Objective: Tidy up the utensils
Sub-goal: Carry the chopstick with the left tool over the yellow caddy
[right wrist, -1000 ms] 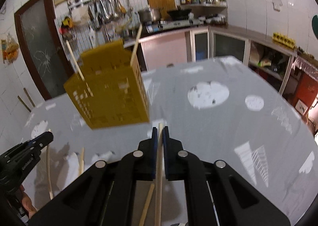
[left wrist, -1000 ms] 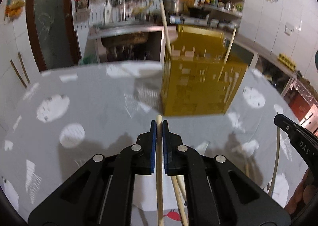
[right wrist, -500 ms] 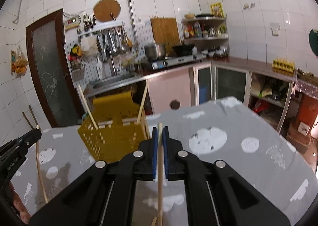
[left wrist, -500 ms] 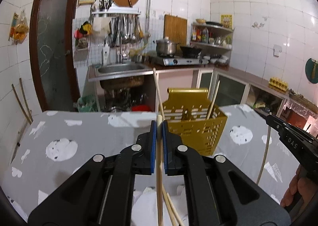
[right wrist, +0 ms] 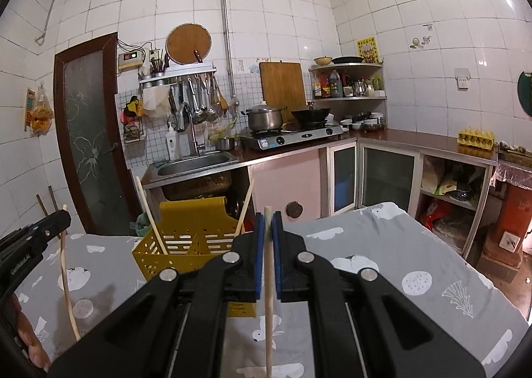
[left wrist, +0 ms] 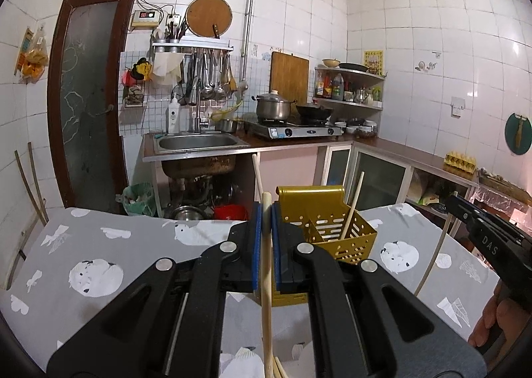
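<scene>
My left gripper is shut on a wooden chopstick that hangs down between its blue pads. My right gripper is likewise shut on a chopstick. A yellow perforated utensil basket stands on the grey table just beyond the left gripper, with two chopsticks leaning in it. In the right wrist view the basket sits left of the gripper. The right gripper shows at the left view's right edge, the left gripper at the right view's left edge.
The table wears a grey cloth with white prints. More chopsticks lie on it below the left gripper. Behind are a sink, a stove with pots and a counter. A hand holds the right gripper.
Both grippers have risen and tilted up with their chopsticks. The basket, once large and close ahead, now sits lower and smaller, and the kitchen wall fills the view.
</scene>
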Tool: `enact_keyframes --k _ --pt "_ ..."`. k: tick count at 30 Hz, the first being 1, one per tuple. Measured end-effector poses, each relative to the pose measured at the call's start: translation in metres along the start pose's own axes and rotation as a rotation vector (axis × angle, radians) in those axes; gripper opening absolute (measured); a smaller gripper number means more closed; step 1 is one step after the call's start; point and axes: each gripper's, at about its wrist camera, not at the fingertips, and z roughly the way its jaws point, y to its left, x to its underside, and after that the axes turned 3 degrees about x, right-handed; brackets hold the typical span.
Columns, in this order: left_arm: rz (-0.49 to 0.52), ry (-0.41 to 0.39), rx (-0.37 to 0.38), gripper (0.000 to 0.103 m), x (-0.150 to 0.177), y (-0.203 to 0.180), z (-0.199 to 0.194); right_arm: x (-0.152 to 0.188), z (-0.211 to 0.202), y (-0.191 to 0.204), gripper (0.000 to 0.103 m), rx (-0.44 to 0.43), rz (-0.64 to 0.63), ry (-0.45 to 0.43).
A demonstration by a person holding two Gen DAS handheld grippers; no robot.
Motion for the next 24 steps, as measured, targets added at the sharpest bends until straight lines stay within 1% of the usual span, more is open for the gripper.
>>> enact_keyframes --k 7,13,17,24 --pt "0.004 -0.022 -0.001 0.004 0.000 0.000 0.004 0.002 0.003 -0.003 0.006 -0.004 0.007 -0.002" --pt "0.009 -0.059 0.015 0.005 -0.015 0.002 0.000 -0.014 -0.004 0.001 0.006 -0.016 0.004 -0.046" --pt "0.019 -0.095 0.023 0.004 -0.034 0.000 0.000 -0.031 -0.009 0.007 0.006 -0.032 -0.001 -0.078" --pt "0.038 -0.197 0.039 0.004 -0.077 -0.010 0.000 -0.078 -0.013 0.024 0.006 -0.071 -0.017 -0.154"
